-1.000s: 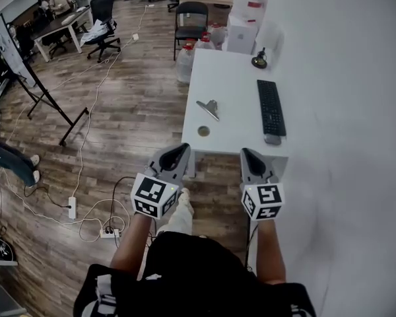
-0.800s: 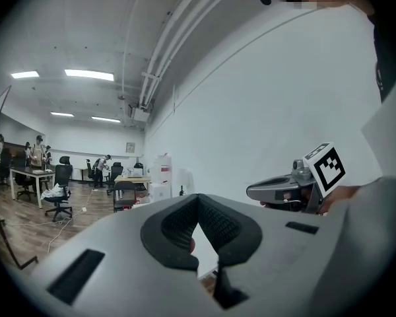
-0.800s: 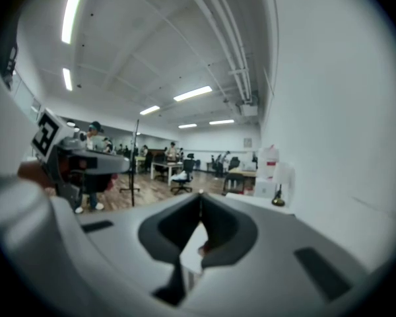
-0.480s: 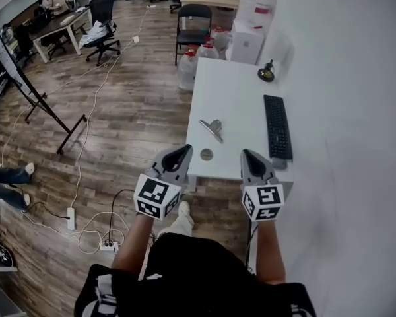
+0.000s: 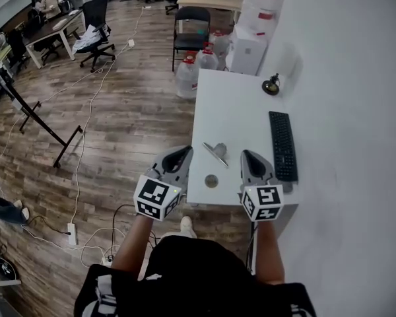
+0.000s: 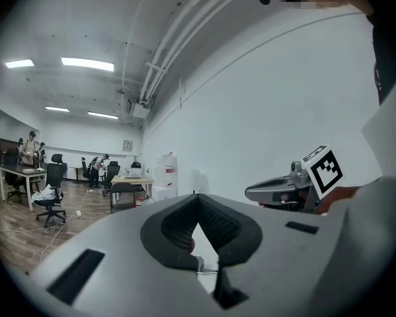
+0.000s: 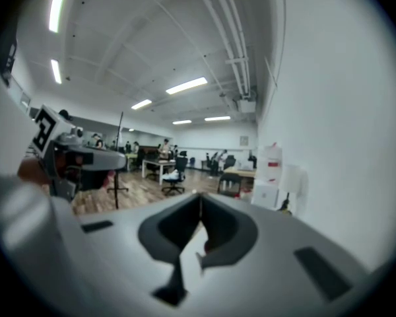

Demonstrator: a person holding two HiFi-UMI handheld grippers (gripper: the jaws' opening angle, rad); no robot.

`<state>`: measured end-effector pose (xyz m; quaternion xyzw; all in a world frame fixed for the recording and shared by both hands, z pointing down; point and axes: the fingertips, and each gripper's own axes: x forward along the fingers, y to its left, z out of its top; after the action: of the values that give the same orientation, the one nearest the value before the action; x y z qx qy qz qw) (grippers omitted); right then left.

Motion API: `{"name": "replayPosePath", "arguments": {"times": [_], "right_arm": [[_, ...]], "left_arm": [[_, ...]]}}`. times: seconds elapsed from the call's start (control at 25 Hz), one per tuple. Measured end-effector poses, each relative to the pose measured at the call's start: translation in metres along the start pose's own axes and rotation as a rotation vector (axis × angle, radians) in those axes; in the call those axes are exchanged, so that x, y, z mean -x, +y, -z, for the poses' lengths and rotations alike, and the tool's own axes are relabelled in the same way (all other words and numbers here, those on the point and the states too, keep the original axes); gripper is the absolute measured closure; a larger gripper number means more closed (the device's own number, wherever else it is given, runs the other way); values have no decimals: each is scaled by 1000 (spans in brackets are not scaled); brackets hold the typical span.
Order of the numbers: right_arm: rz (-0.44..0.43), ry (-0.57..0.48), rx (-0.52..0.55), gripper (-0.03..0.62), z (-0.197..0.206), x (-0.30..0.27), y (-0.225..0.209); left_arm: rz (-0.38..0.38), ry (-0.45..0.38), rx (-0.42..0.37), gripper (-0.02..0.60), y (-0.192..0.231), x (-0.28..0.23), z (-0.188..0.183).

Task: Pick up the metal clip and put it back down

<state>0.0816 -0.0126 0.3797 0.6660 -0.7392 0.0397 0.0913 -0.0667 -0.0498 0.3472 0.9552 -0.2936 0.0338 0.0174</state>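
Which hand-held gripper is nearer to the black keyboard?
Right. The right hand-held gripper is beside the near end of the keyboard; the left hand-held gripper is by the opposite edge of the table.

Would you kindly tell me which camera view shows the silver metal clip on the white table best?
The head view: seen from above, the silver metal clip lies in plain sight on the white table. The left and right gripper views look out level across the room, and the clip cannot be made out in either.

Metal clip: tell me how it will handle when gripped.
The metal clip looks thin and shiny, so probably stiff, light, somewhat slippery. It lies low on the white table, so it likely slides rather than rolls.
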Motion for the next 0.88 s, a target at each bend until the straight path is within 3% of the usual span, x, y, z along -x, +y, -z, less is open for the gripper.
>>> {"name": "replayPosePath", "arguments": {"times": [0.44, 0.88], "right_arm": [[26, 42, -2, 560, 5, -73, -9], [38, 90, 2, 560, 12, -83, -32]], "left_arm": [[29, 17, 28, 558, 62, -49, 13], [88, 53, 9, 558, 51, -82, 19]]}}
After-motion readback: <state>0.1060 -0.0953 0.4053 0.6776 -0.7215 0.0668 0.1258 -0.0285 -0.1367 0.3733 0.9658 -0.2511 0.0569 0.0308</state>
